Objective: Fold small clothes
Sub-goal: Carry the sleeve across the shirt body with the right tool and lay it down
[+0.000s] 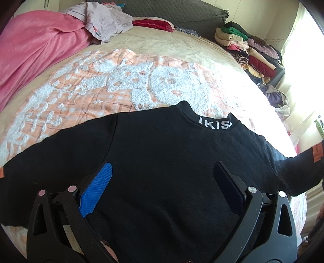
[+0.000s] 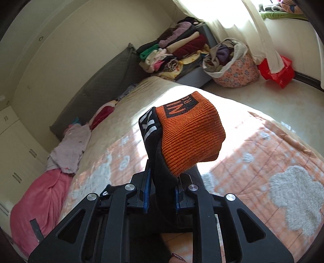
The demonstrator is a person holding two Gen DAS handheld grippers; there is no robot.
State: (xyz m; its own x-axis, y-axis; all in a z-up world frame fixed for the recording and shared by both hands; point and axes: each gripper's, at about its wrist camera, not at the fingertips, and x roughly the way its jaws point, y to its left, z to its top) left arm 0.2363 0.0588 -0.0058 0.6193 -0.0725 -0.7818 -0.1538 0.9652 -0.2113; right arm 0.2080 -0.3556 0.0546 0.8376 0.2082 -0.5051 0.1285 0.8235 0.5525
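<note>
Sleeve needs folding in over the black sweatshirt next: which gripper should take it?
Right. The right gripper is already shut on the sleeve by its orange cuff, lifted off the bed. The left gripper hangs open over the sweatshirt, holding nothing.

Sunlit bed [image 2: 263, 145], cream walls [image 2: 70, 50], curtained window [image 2: 232, 16], pale floor [image 2: 283, 97]

Left gripper [image 1: 162, 178] jaws spread wide (angled downward), right gripper [image 2: 162, 182] clamped, raised

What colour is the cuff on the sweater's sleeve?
Orange ribbed knit with a dark printed patch; the cuff shows best in the right wrist view.
</note>
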